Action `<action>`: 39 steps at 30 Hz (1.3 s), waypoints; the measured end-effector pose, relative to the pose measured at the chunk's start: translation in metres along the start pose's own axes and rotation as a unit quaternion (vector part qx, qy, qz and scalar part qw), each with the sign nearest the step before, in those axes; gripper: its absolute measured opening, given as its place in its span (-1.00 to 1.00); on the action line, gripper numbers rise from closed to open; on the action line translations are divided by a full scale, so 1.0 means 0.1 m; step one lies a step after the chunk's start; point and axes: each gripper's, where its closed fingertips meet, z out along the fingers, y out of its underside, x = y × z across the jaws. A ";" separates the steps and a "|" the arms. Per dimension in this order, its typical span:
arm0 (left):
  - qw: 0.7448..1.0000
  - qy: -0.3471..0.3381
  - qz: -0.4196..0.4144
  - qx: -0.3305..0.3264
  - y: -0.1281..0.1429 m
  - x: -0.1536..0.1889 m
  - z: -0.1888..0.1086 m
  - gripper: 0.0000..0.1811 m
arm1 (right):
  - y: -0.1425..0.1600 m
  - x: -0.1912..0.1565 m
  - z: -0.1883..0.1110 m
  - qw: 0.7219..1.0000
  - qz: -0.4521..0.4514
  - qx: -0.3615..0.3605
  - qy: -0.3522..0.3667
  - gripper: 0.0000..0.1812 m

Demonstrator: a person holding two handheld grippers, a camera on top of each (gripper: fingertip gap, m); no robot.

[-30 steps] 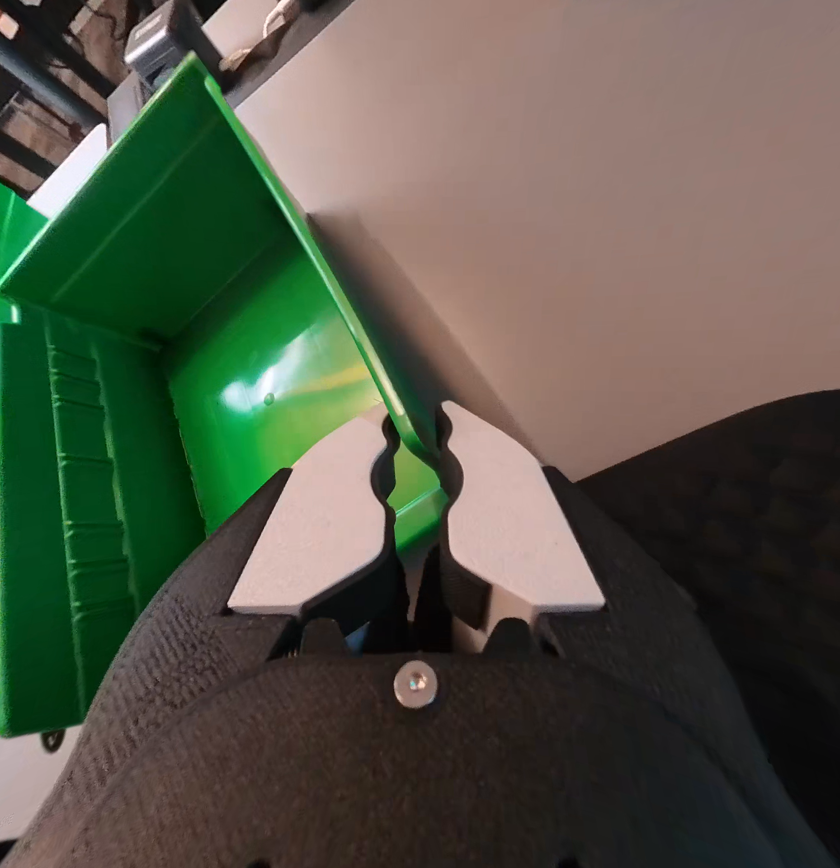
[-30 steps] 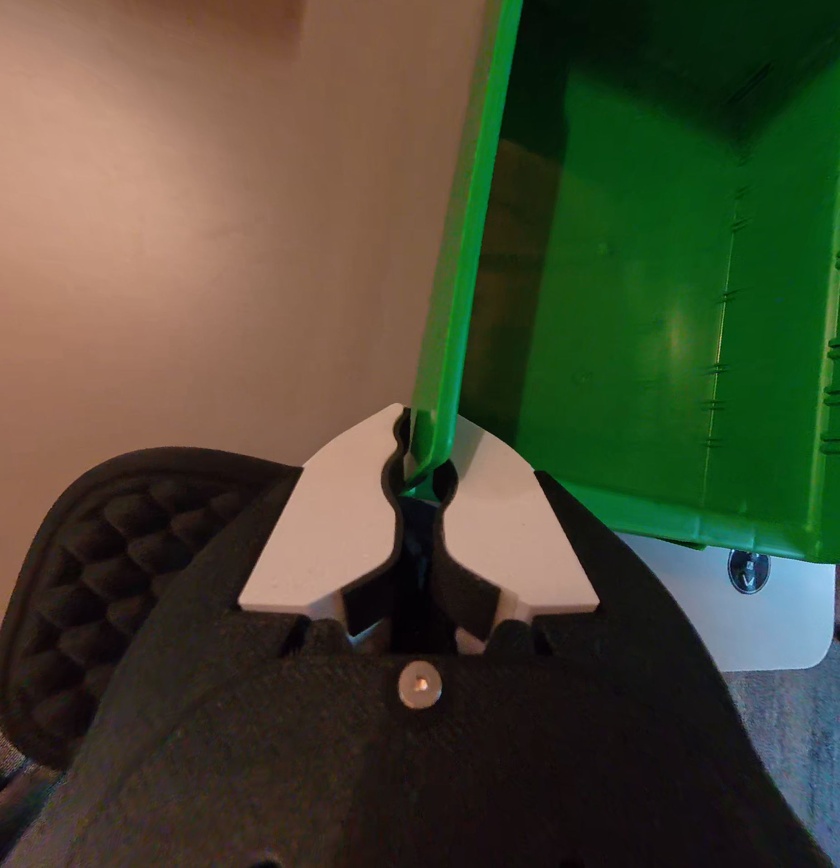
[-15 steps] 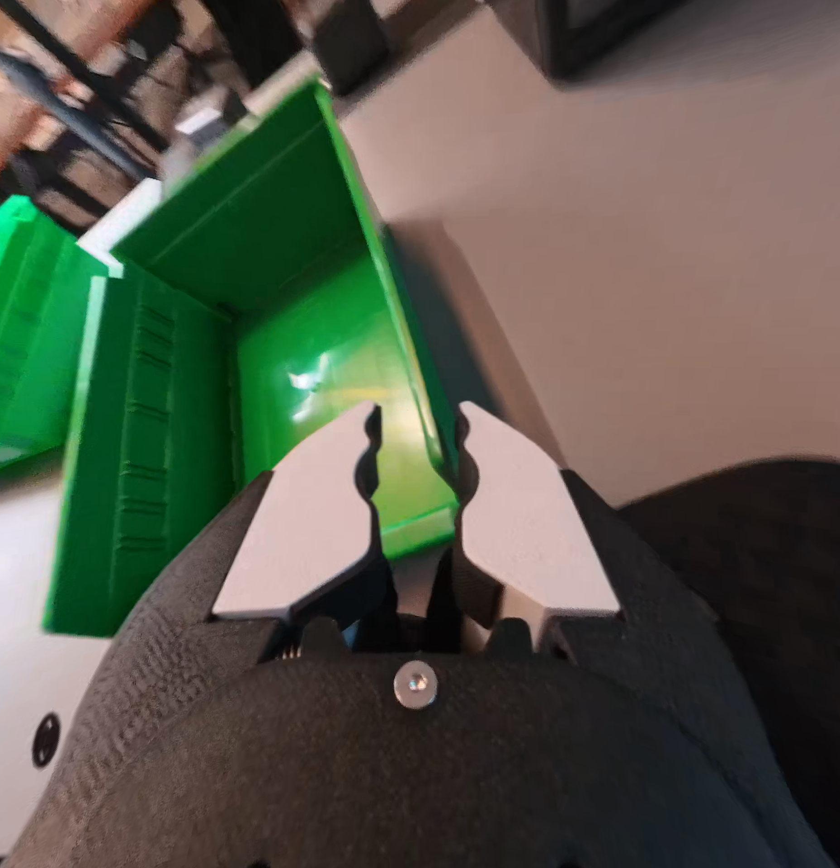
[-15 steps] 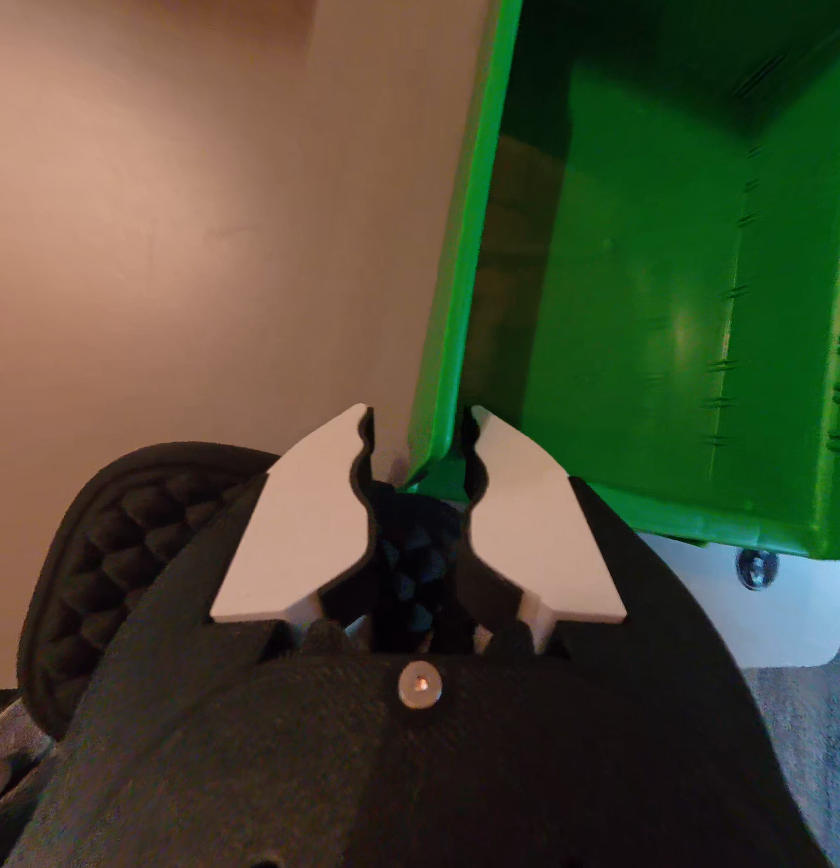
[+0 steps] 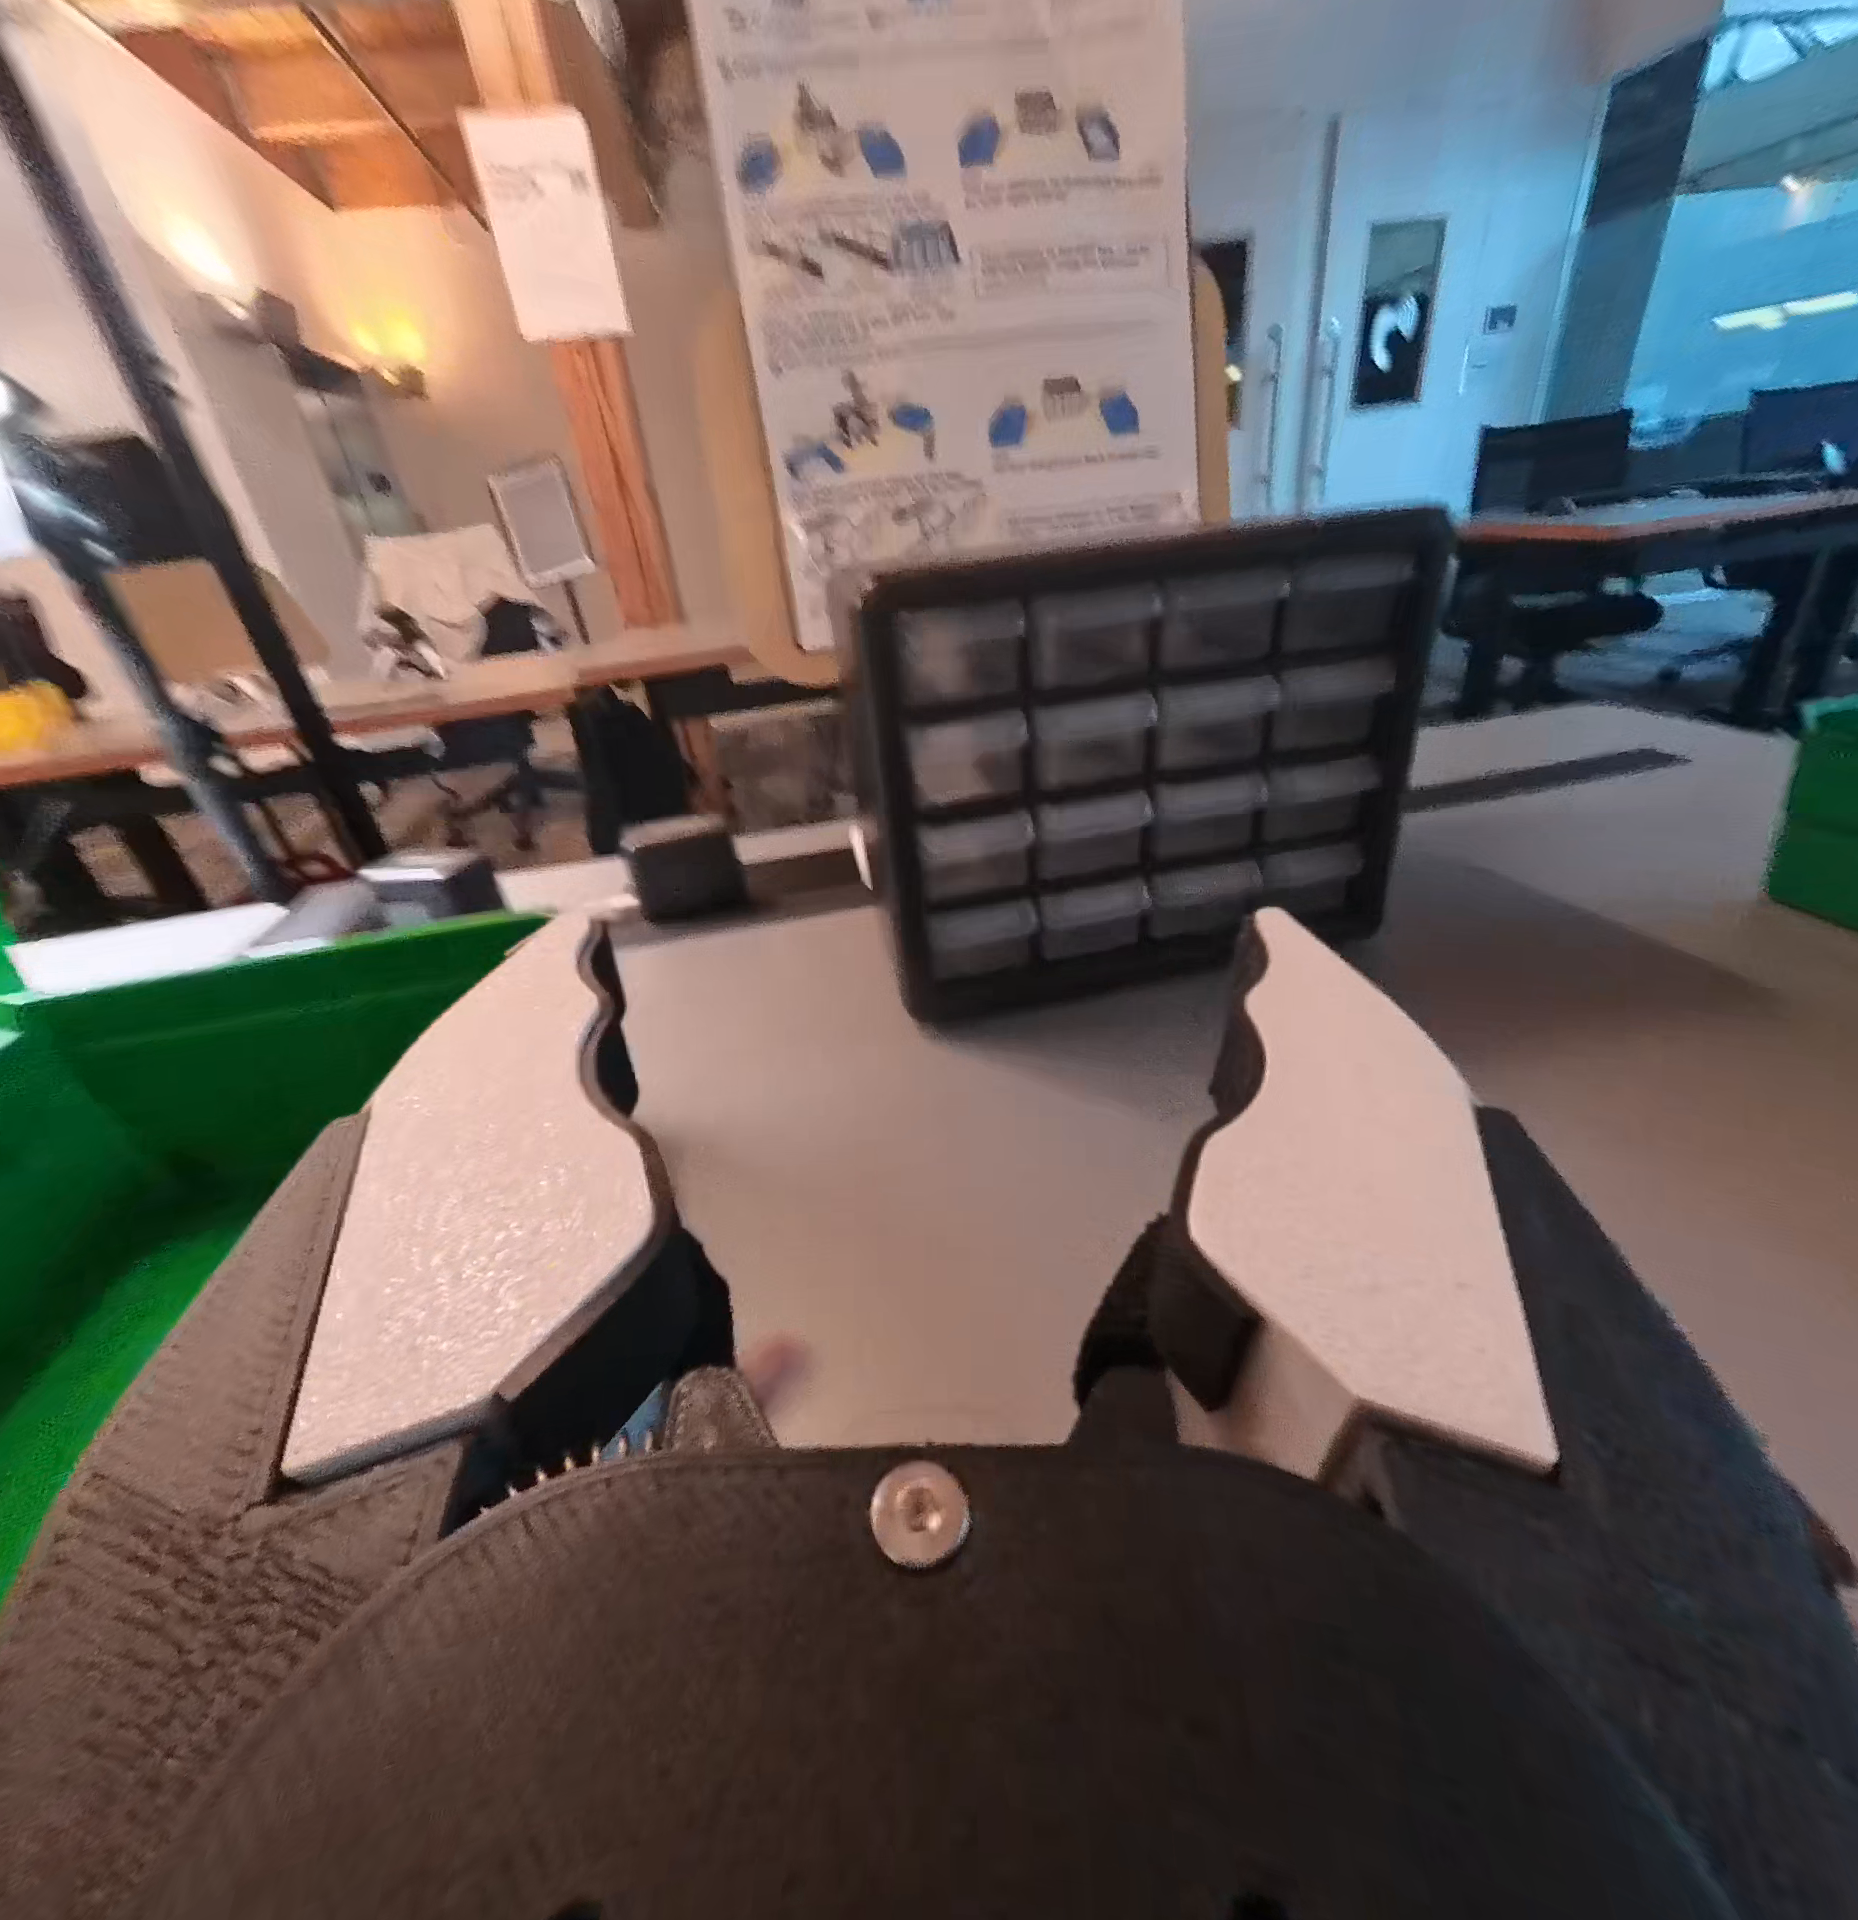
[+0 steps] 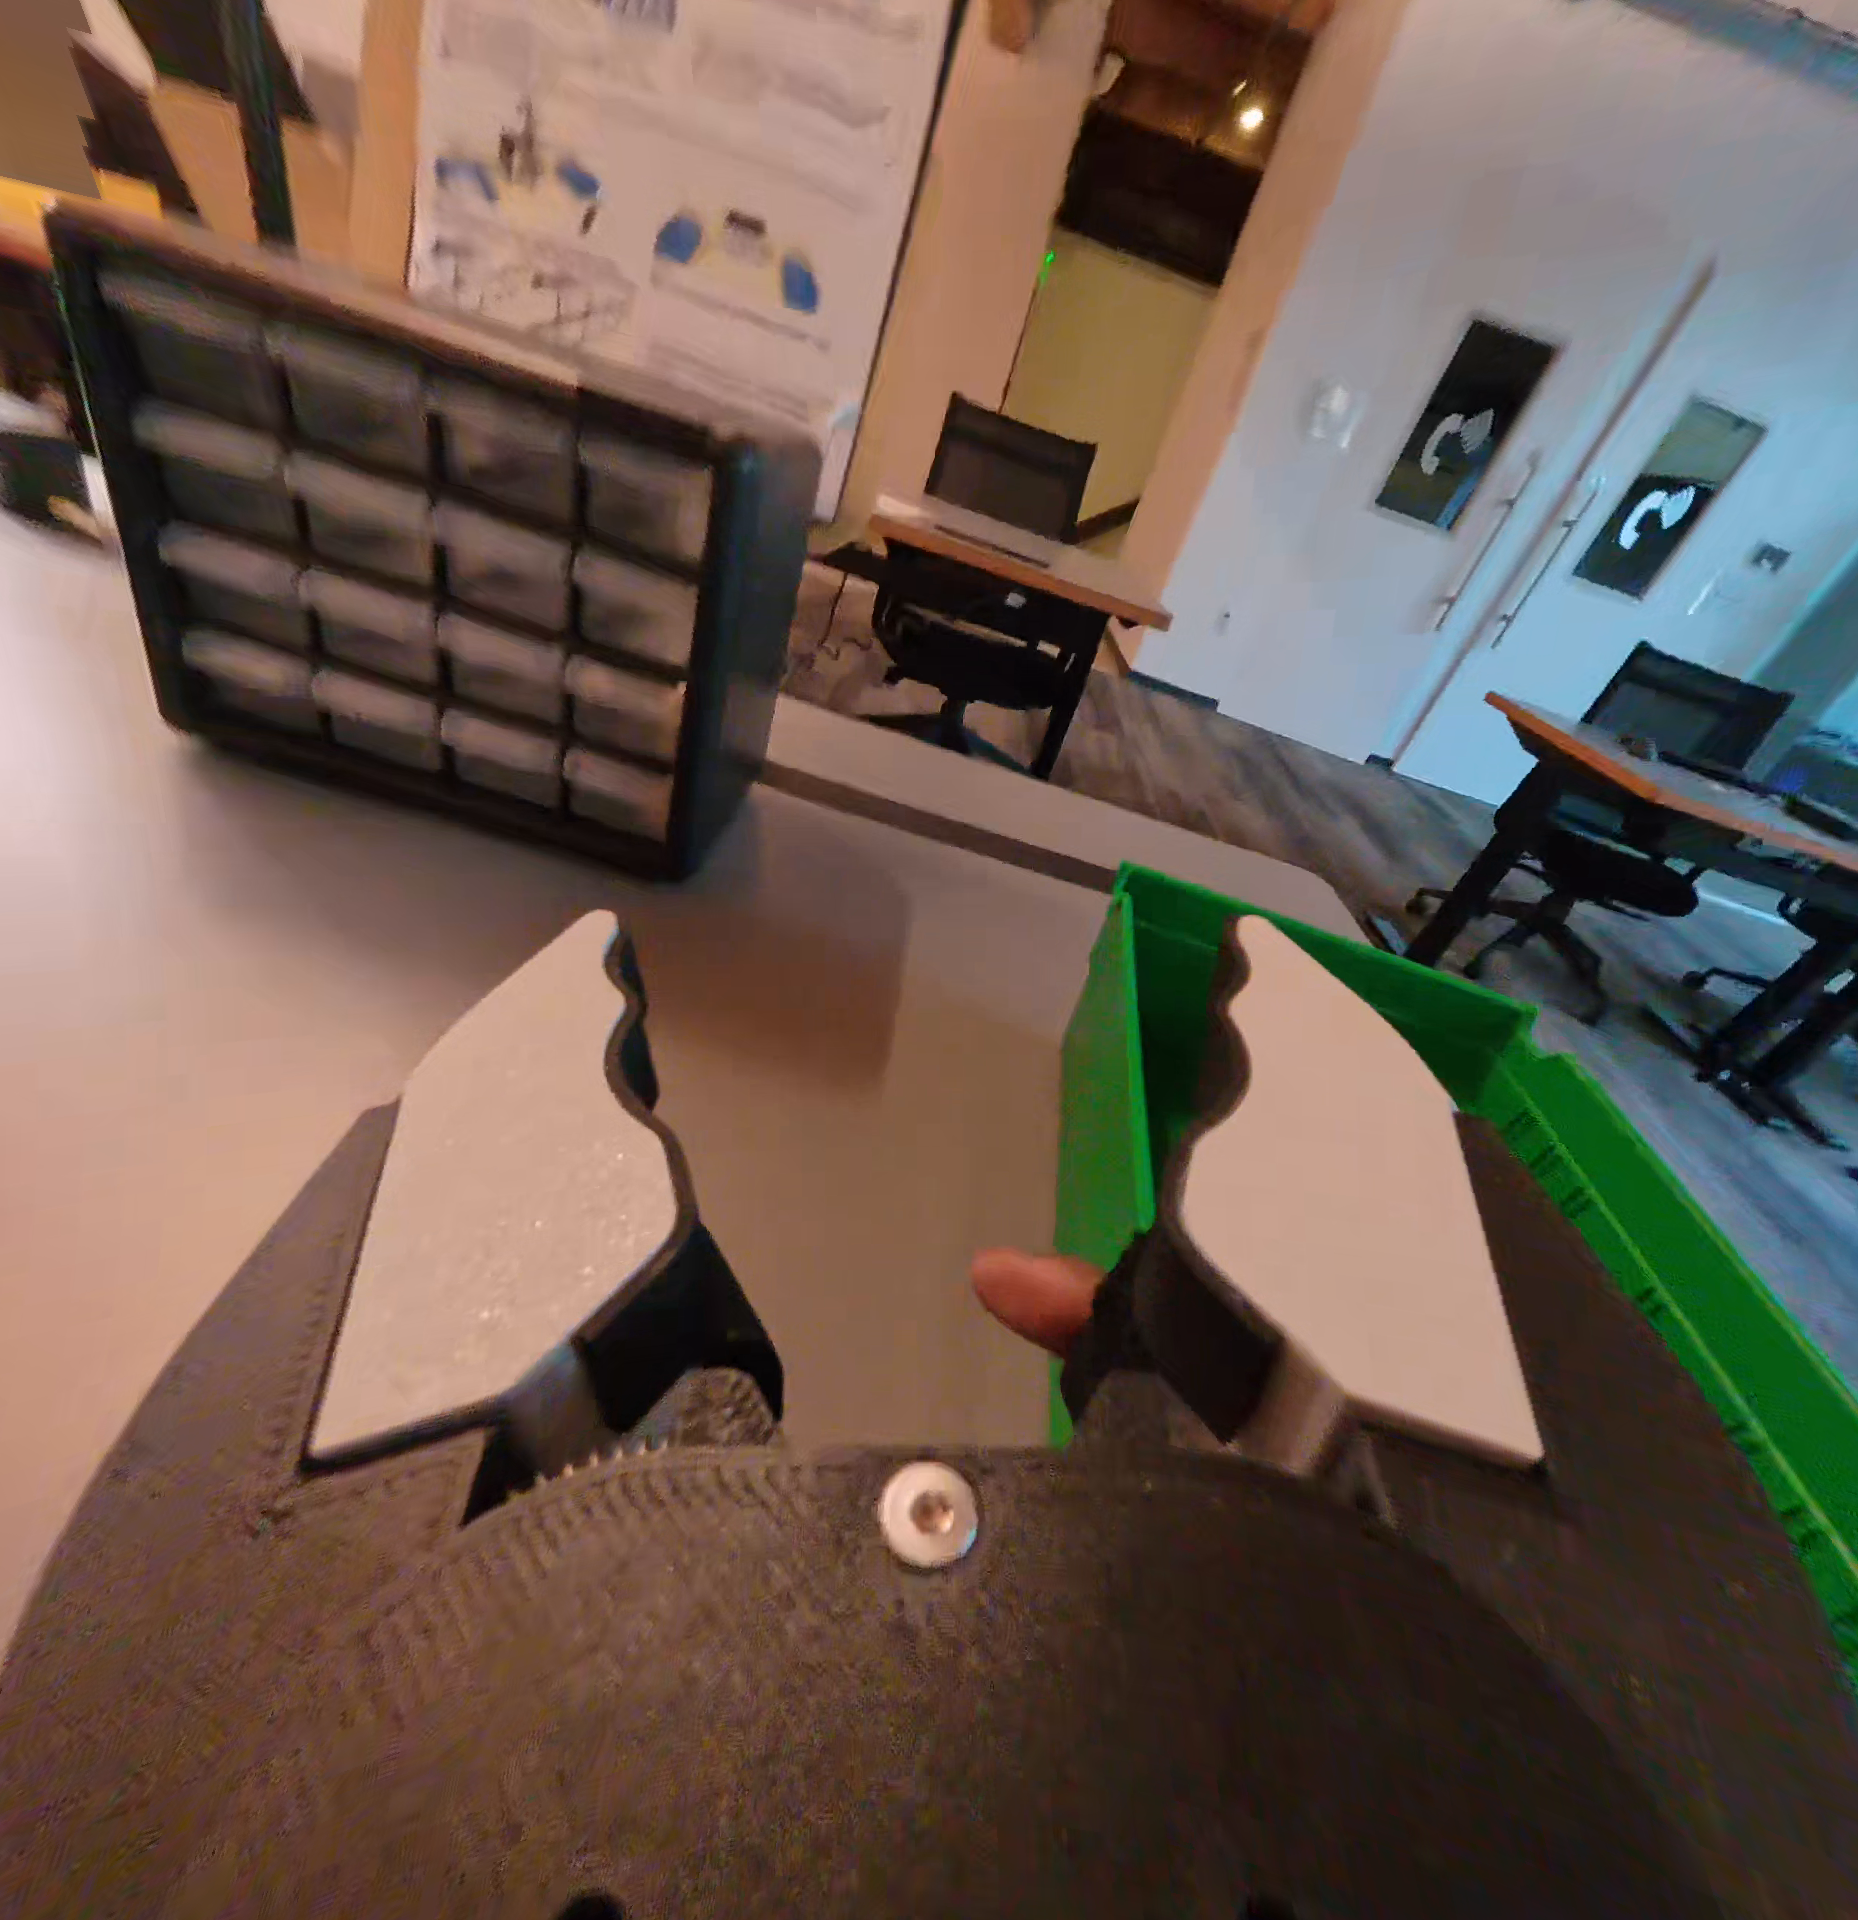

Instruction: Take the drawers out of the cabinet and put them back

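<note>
A black cabinet [image 5: 1143, 790] with a grid of small grey drawers stands upright on the grey table, all drawers in. It also shows in the right wrist view [image 6: 426, 561], ahead and to the left. My left gripper [image 5: 920, 956] is open and empty, raised above the table and facing the cabinet. My right gripper [image 6: 920, 956] is open and empty, with a green bin [image 6: 1527, 1101] under and beside its right finger.
A green bin [image 5: 260, 1029] lies left of my left gripper; another green bin [image 5: 1834, 842] sits at the far right. A small black box [image 5: 686, 868] stands left of the cabinet. A poster board rises behind the cabinet. Desks and chairs stand beyond the table edge.
Both grippers let go of the green bin walls, opened wide and swung up to face the cabinet across the table.
</note>
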 end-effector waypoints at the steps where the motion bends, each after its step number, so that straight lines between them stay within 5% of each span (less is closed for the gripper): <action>1: 1.000 0.008 0.002 -0.021 0.13 0.05 0.06 0.25 | 0.07 -0.04 0.05 1.000 -0.011 -0.011 -0.003 0.20; 5: 0.996 -0.009 0.031 -0.087 0.50 0.04 0.19 0.36 | 0.27 -0.29 0.26 0.998 0.031 -0.025 -0.050 0.42; 13: 0.990 -0.028 0.079 -0.109 0.62 -0.04 0.21 0.37 | 0.47 -0.48 0.44 0.987 0.118 -0.022 -0.103 0.50; 20: 0.992 -0.007 0.076 -0.101 0.55 0.06 0.23 0.35 | 0.49 -0.43 0.45 0.988 0.125 -0.021 -0.092 0.45; 25: 0.991 0.085 0.084 -0.062 0.15 0.38 0.36 0.27 | 0.48 -0.43 0.45 0.985 0.141 -0.014 -0.095 0.43; 29: 0.985 0.125 0.121 -0.008 -0.34 0.50 0.67 0.12 | 0.47 -0.43 0.45 0.984 0.147 -0.010 -0.099 0.40; 33: 0.967 0.072 0.243 0.029 -0.62 0.42 1.20 -0.04 | 0.48 -0.44 0.46 0.982 0.158 -0.009 -0.105 0.38; 39: 0.916 0.018 0.388 0.098 -0.51 0.20 1.98 -0.26 | 0.48 -0.41 0.46 0.978 0.177 -0.002 -0.106 0.36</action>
